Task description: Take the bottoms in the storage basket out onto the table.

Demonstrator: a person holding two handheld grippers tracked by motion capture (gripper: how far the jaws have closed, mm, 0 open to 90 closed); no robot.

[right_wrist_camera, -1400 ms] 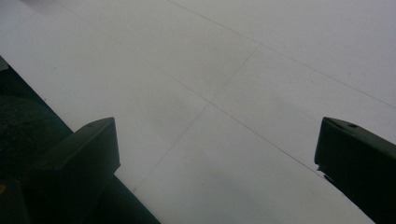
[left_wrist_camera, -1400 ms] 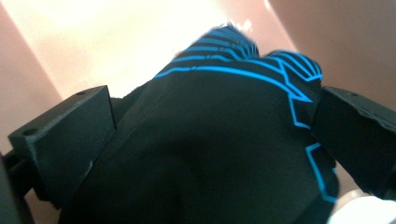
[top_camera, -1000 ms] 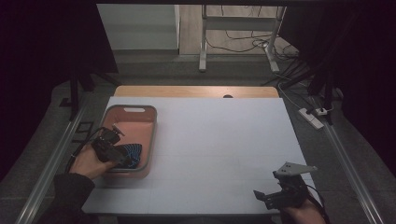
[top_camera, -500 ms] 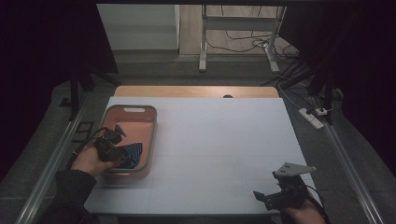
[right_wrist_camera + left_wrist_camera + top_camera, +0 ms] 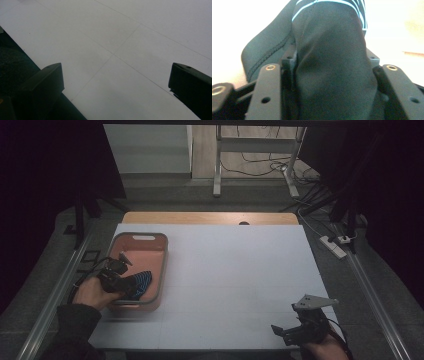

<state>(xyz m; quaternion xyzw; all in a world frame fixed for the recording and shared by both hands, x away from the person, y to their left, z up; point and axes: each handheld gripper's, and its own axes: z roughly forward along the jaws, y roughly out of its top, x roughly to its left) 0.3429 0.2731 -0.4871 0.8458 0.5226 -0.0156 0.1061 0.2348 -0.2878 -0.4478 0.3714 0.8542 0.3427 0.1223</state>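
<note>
Gripping a dark garment with light-blue stripes [image 5: 332, 62], the left tongs [image 5: 116, 277] sit over the pink plastic basket [image 5: 145, 240] at its near-left corner. Left gripper view: fabric bunched between the two black jaws, which are closed in on it; a stitched hem edge shows to one side, stripes at the far end. From the high view the striped part of the garment [image 5: 140, 282] lies inside the basket, toward its near end, just beside the tongs. The person's left hand [image 5: 92, 292] is at the basket's left rim, sleeve trailing off the white bench [image 5: 240, 270].

Right tongs [image 5: 287, 332] are well apart from the basket, at the near-right corner of the bench, grey three-cornered plate on top. Right gripper view: jaws spread wide, nothing between them, bare white bench surface [image 5: 120, 50] with faint seam lines beneath.
</note>
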